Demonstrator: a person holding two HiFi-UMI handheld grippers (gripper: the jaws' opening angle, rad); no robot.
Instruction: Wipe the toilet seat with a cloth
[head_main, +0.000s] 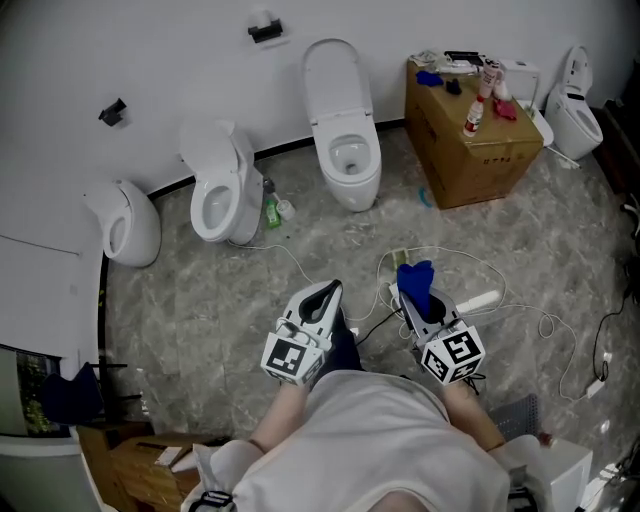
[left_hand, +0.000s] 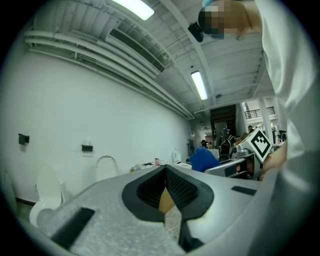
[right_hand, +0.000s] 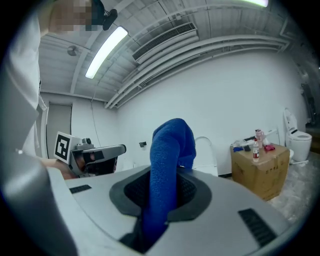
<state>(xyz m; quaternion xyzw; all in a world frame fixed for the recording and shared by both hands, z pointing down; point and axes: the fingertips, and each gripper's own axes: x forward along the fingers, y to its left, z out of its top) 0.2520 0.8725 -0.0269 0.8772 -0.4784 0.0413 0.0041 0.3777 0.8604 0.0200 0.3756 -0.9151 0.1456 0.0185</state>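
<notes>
wall (head_main: 150, 60): plain white | floor (head_main: 200, 290): grey marbled | cardboard box (head_main: 470, 150) against wall | strip lights (left_hand: 199, 85): lit

The left forearm (head_main: 281, 408) and right forearm (head_main: 466, 401) reach forward from the body, each hand holding a gripper. The two grippers sit side by side, a little apart, and angle slightly toward each other. The left gripper (head_main: 323, 293) has its jaws met at the tips, with nothing between them. The right gripper (head_main: 418, 301) has its jaws clamped on a blue cloth (head_main: 415, 278), which stands up out of them.
</notes>
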